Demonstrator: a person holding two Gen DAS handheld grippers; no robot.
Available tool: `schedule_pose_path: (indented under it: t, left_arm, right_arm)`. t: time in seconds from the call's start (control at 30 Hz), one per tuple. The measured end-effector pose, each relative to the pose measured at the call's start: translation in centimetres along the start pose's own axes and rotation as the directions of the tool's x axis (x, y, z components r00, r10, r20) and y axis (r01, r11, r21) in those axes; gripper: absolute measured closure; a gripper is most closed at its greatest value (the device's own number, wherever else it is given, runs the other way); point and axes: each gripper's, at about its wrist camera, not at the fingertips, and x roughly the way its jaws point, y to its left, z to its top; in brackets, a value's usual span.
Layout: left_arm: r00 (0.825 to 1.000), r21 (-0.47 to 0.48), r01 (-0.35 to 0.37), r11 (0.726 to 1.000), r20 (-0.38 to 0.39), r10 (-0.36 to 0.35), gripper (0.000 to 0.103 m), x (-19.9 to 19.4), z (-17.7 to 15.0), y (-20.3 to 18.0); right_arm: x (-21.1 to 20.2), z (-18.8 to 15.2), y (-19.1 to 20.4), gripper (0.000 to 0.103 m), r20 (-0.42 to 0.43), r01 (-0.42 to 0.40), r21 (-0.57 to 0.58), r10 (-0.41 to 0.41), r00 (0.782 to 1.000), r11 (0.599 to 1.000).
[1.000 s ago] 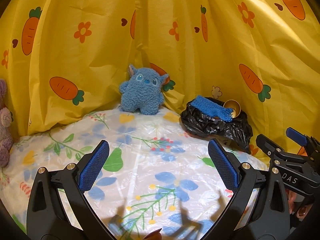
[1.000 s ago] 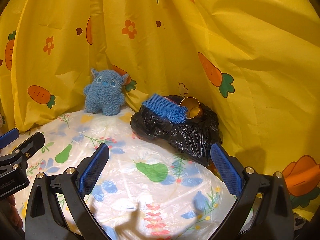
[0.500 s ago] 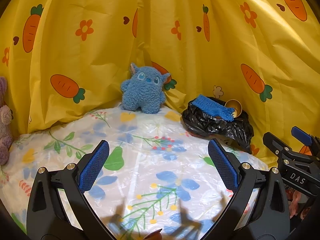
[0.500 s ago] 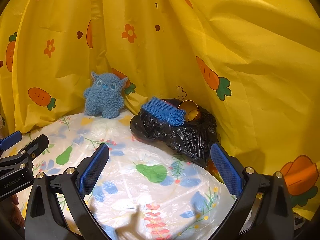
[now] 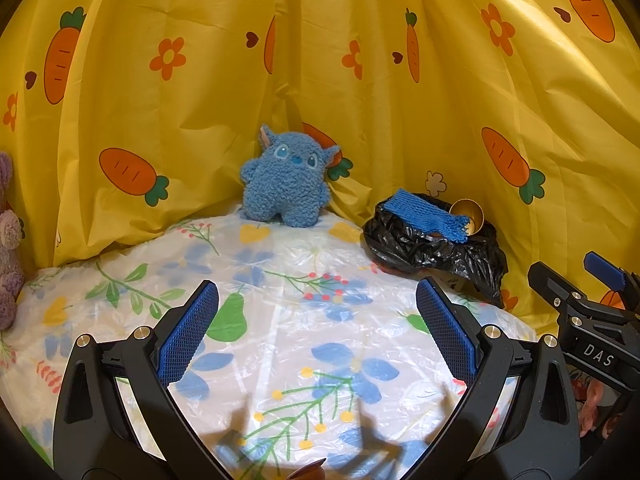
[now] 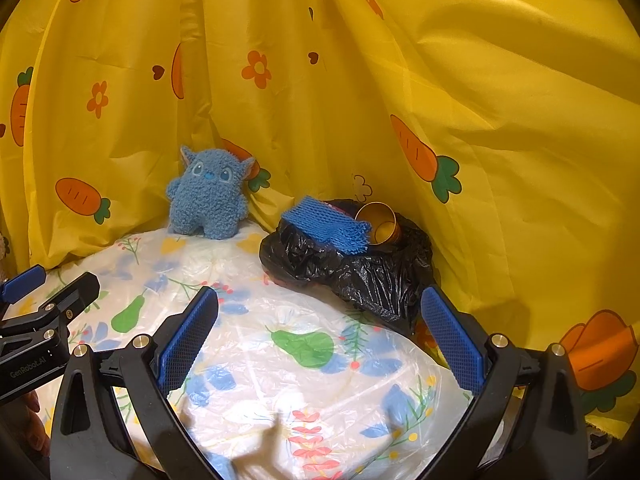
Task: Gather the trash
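At the far right we see the crinkled black trash bag (image 6: 360,272) holding a blue mesh piece (image 6: 328,226) and a brass-coloured cup (image 6: 380,226), while our left gripper (image 5: 316,332) and right gripper (image 6: 320,340) hover level, jaws spread wide and empty, over the glossy floral tablecloth (image 5: 288,280).

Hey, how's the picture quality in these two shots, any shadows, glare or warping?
Left wrist view: sharp, warm light, dark corners from the fisheye; finger shadows of the left hand-held gripper fall on the tablecloth near the bottom edge. Right wrist view: the curtain bows outward, soft glare on the tablecloth's plastic, similar shadows under the right hand-held gripper.
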Motion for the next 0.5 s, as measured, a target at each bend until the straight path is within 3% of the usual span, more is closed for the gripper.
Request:
schedule_pose_path:
  t: [0.5]
  left_arm:
    - [1.0,-0.001,-0.004,1.0,0.002,0.004,0.005,0.36,-0.08,0.15]
  right_arm:
    - [0.02,0.12,0.03,0.006,-0.001,0.003,-0.001,-0.003,1.0,1.0]
